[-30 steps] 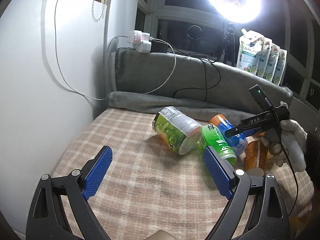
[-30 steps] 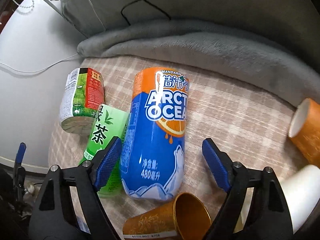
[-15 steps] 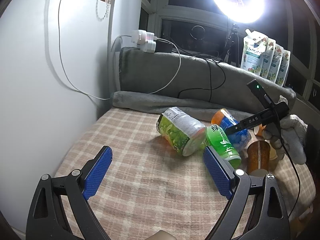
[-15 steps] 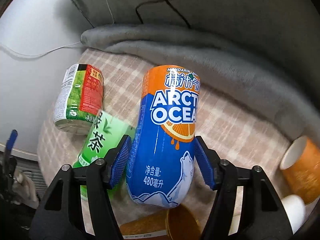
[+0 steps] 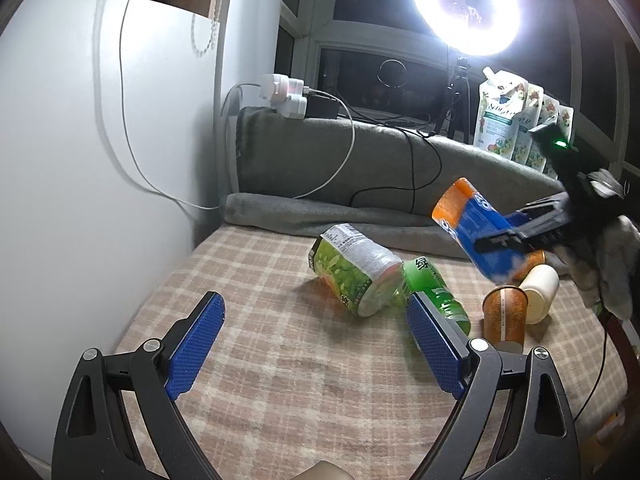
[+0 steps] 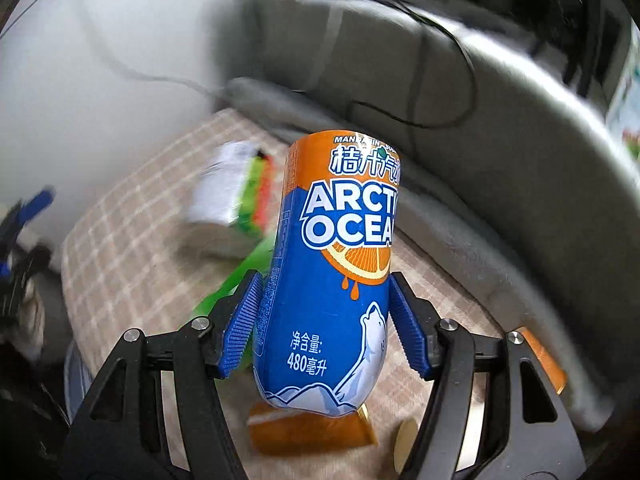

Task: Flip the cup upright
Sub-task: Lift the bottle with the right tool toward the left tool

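My right gripper (image 6: 326, 328) is shut on the blue and orange Arctic Ocean cup (image 6: 332, 276) and holds it tilted, lifted off the checked cloth. In the left wrist view the cup (image 5: 478, 232) hangs in the air at the right, gripped by the right gripper (image 5: 520, 232). My left gripper (image 5: 316, 344) is open and empty, low over the checked cloth (image 5: 280, 360). A green label can (image 5: 354, 274) and a green tea cup (image 5: 436, 294) lie on their sides between the grippers.
An orange paper cup (image 5: 505, 314) and a white cup (image 5: 540, 288) lie at the right of the cloth. An orange cup (image 6: 312, 428) lies under the held cup. A grey blanket (image 5: 360, 184) with cables runs along the back. A white wall (image 5: 100, 160) is at the left.
My right gripper closed on the Arctic Ocean cup and lifted it off the cloth, tilting it toward upright. My left gripper stayed open and pulled back slightly.
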A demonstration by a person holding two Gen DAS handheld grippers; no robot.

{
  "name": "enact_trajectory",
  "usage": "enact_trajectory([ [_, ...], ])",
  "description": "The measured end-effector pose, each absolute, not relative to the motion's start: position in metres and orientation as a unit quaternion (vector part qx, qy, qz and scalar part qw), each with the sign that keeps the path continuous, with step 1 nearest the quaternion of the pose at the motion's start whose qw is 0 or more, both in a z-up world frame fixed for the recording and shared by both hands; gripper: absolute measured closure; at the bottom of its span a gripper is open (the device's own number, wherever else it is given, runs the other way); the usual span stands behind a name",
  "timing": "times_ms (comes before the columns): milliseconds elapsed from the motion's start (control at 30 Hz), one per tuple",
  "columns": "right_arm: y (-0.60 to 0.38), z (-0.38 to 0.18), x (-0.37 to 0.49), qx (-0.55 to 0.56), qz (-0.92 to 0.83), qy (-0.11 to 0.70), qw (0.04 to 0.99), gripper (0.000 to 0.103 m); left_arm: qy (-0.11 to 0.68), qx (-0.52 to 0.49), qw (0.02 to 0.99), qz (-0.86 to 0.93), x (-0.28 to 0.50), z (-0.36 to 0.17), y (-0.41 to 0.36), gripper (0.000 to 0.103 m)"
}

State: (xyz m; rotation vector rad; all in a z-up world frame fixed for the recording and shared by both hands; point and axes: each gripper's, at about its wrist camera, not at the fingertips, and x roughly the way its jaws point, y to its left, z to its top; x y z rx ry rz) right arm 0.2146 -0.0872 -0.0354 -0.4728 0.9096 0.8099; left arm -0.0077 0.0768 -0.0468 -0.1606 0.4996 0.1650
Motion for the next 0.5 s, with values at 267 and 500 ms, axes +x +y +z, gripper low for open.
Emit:
enact_trajectory([
  [267, -0.086, -0.043, 0.126, -0.31, 0.426, 0.392, 0.754, 0.037, 0.251, -0.091, 0.962, 0.057, -0.014, -0.044, 0.066, 0.011],
  [500, -0.085, -0.075, 0.07, -0.374, 0.445, 0.386, 0.716, 0.036, 0.257, -0.096, 0.961, 0.041, -0.024, -0.044, 0.056, 0.011],
])
